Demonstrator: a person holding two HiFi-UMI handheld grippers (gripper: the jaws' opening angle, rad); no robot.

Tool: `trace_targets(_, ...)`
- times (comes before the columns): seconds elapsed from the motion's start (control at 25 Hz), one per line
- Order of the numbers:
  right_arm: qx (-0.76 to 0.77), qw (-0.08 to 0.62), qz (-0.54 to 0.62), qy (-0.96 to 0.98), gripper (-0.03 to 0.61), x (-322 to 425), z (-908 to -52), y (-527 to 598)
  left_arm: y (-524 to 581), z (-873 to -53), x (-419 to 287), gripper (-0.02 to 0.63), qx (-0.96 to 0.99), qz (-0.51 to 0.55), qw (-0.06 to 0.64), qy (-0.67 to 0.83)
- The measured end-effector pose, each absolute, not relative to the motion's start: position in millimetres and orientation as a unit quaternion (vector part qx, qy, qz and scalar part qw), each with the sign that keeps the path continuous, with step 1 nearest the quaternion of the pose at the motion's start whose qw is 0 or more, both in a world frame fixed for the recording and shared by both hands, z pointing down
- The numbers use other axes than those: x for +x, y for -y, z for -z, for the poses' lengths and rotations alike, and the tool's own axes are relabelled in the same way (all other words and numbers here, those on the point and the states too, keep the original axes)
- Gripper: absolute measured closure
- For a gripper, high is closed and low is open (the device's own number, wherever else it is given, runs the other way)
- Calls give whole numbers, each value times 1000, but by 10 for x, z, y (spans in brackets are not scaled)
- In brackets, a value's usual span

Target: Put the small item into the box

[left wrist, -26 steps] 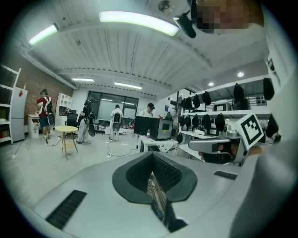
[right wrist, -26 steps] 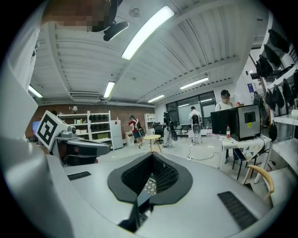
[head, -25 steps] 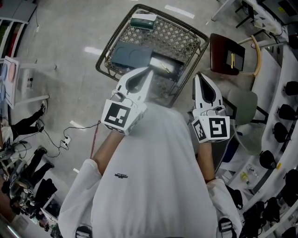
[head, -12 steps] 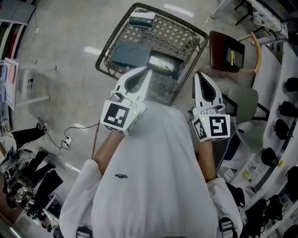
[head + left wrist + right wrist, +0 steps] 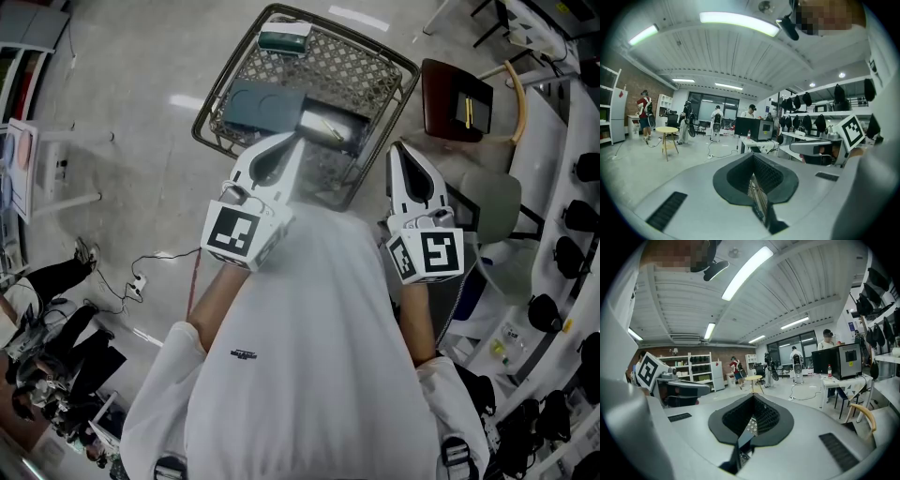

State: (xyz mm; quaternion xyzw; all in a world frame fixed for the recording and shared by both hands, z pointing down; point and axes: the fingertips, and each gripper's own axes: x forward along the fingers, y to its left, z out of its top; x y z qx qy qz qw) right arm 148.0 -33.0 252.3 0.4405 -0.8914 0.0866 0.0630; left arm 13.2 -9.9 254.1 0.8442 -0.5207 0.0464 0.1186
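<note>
I see both tongs held up on the near side of the wire basket (image 5: 225,81), over its near edge. The left gripper (image 5: 298,141) has its jaws pressed narrow, nothing gripped between them. The right gripper (image 5: 401,150) is the same, pinched together and empty, off the basket's near right corner. Inside the basket, the small green-and-white item (image 5: 286,40) lies at the far rim. The dark box (image 5: 262,105) sits in the basket's left half, apart from the item, with a shiny packet (image 5: 330,128) just beside it. A brown chair (image 5: 457,105) stands right of the basket.
</note>
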Motion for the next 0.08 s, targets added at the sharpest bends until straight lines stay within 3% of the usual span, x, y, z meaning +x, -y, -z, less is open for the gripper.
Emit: trace_targets(0.08, 439, 64, -86, 892, 580, 1473, -2529, 331, 94, -2547, 127, 613, 844, -46, 119, 521)
